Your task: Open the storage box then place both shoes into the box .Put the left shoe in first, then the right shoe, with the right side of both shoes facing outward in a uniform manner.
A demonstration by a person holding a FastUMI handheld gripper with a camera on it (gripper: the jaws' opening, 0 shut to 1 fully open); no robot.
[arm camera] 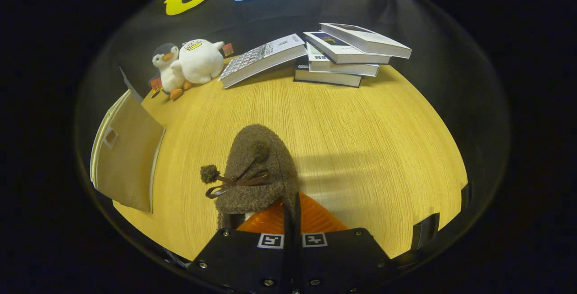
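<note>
A: Where are the fingers right now?

B: Pressed together, clamped on the rim at the back of a fuzzy brown shoe. The two sit nearly touching, with only the thin edge of the shoe's opening between them.

A: So the shoe is held?

B: Yes. It stretches straight ahead from the fingers, toe pointing away toward the far edge of the desk. A thin brown ribbon bow with two pom-poms sits on its top. Whether its sole touches the wood or hangs just above it, I cannot tell.

A: And the storage box?

B: A beige storage box stands at the left edge of the desk, to the left of the shoe and apart from it. One flat panel faces the fingers, with a small square tab near its top. Whether it is open cannot be told from here.

A: Anything further out?

B: At the far left corner, two plush toys lean together, a penguin and a round white one. Along the far edge lies a stack of books, with one more book propped slanted against it.
</note>
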